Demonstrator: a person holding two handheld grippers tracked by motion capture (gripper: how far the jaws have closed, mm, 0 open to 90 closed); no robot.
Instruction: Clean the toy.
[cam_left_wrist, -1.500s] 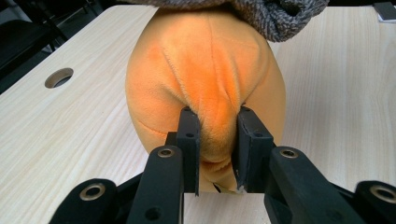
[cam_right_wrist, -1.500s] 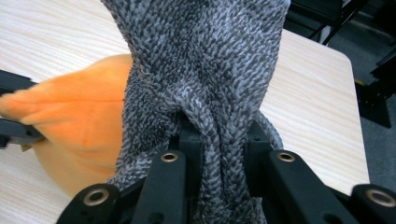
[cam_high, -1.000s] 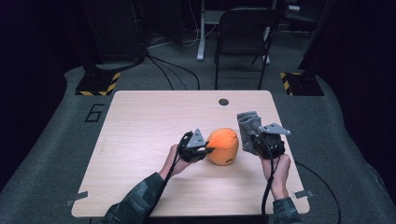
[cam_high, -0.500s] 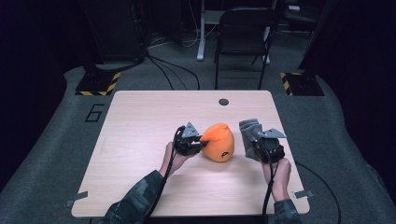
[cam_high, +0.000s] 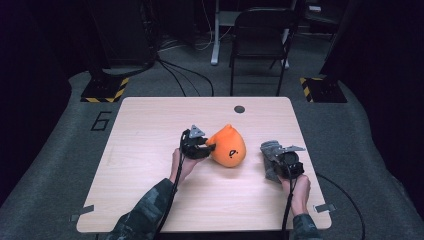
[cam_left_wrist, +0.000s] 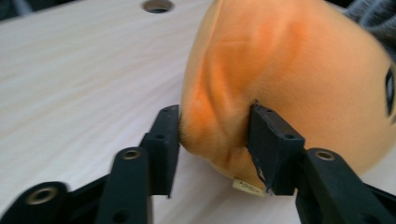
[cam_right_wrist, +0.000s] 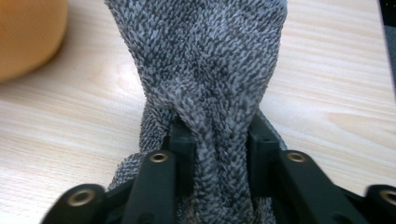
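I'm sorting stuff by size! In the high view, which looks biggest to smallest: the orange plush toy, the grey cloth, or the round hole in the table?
1. orange plush toy
2. grey cloth
3. round hole

— Where is the round orange plush toy (cam_high: 227, 147)?

— Near the middle of the pale wooden table (cam_high: 150, 130), lying on its side, its soft skin pinched into a fold, a small white tag at its underside.

— And the grey knitted fabric piece (cam_high: 270, 151)?

— Toward the table's right edge, bunched and standing up from the wood — apart from the plush.
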